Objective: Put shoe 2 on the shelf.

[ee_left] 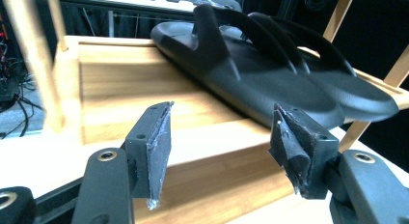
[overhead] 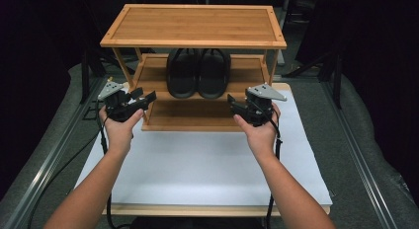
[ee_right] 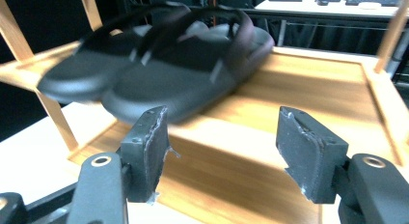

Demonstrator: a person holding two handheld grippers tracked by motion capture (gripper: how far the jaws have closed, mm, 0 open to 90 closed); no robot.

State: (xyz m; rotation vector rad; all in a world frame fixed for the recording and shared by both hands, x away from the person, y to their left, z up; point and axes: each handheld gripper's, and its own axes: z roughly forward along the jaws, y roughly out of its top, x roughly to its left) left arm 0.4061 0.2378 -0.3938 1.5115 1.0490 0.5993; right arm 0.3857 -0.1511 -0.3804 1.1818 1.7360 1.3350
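Black slippers (overhead: 198, 72) sit side by side on the middle shelf of the bamboo rack (overhead: 193, 24), ahead of and between my claws. My left claw (overhead: 140, 98) and right claw (overhead: 236, 104) both hang spread and empty, flanking the rack's lowest shelf above the desk (overhead: 197, 165).

Wood 3-tier rack (overhead: 192, 24) on white table (overhead: 197, 170); black sandals (overhead: 198, 73) on mid shelf.

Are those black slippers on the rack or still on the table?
On the rack. The pair of black slippers lies side by side on the middle shelf of the wooden rack, toes overhanging its front edge.
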